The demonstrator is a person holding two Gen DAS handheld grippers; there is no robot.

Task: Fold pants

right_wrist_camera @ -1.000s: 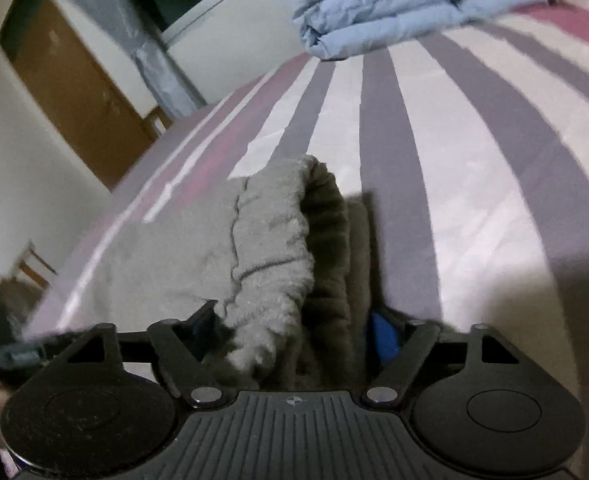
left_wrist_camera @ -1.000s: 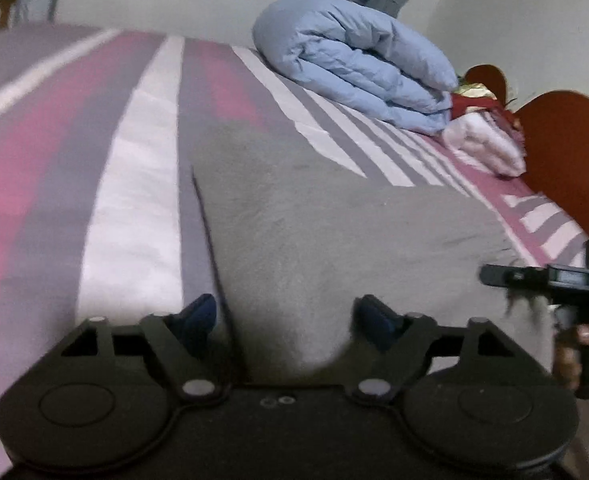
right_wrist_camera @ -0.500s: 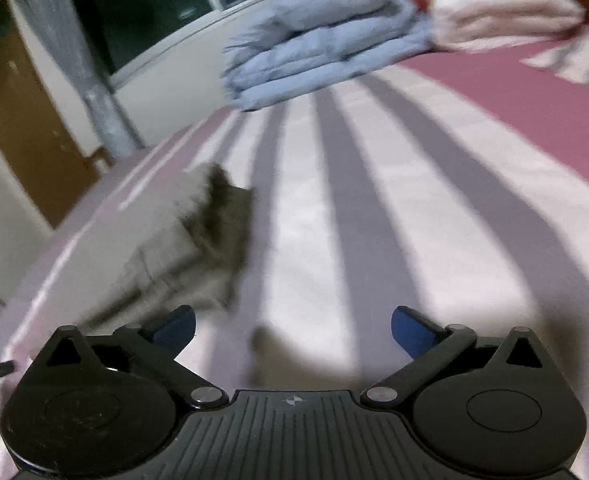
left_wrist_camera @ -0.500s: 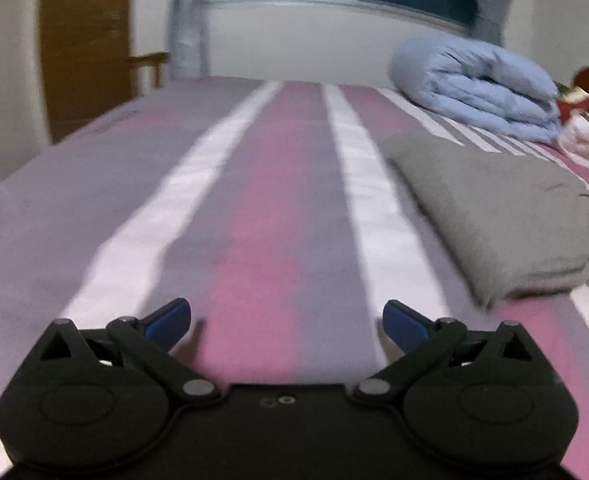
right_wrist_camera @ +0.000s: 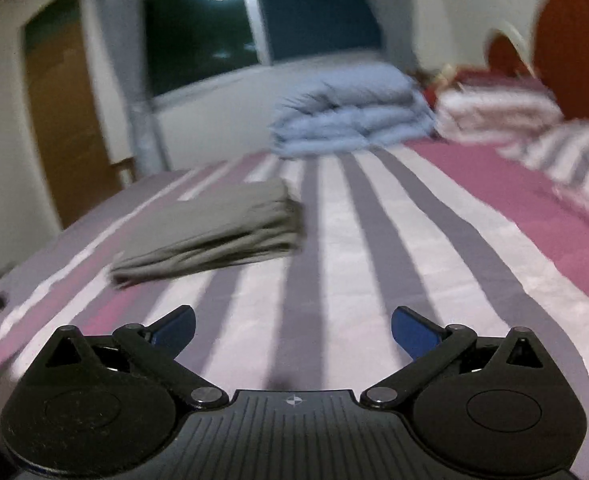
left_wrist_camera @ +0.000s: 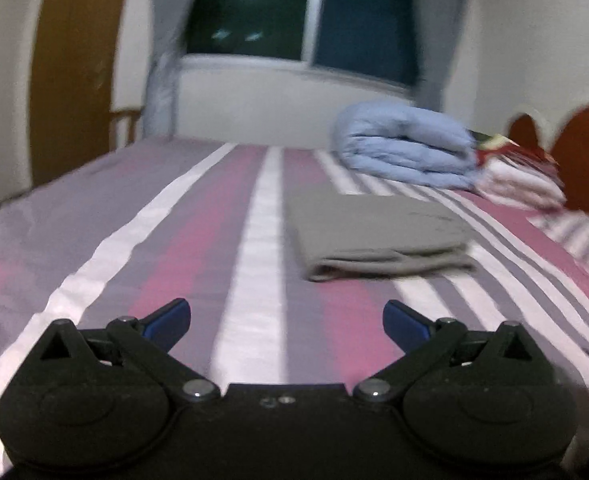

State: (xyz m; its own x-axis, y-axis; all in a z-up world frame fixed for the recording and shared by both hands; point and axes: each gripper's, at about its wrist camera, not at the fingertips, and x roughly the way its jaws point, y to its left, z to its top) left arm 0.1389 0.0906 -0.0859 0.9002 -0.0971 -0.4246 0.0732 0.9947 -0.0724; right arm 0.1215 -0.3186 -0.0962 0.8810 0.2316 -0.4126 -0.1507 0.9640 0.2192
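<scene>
The grey pants [left_wrist_camera: 374, 232] lie folded in a flat rectangular stack on the striped bed; they also show in the right wrist view [right_wrist_camera: 214, 228], ahead and to the left. My left gripper [left_wrist_camera: 286, 322] is open and empty, well back from the pants, over the bedspread. My right gripper [right_wrist_camera: 293, 326] is open and empty, also back from the pants and to their right. Both views are somewhat blurred.
The bed [left_wrist_camera: 174, 216] has pink, grey and white stripes. A folded blue duvet [left_wrist_camera: 406, 148] and pink-white blankets [left_wrist_camera: 522, 184] lie at the far side by a red headboard [left_wrist_camera: 582, 160]. A striped pillow [right_wrist_camera: 574, 160] lies right. A window and wooden door stand behind.
Both grippers let go of the pants, opened and pulled back. The pants now lie folded on the bed, farther from both cameras.
</scene>
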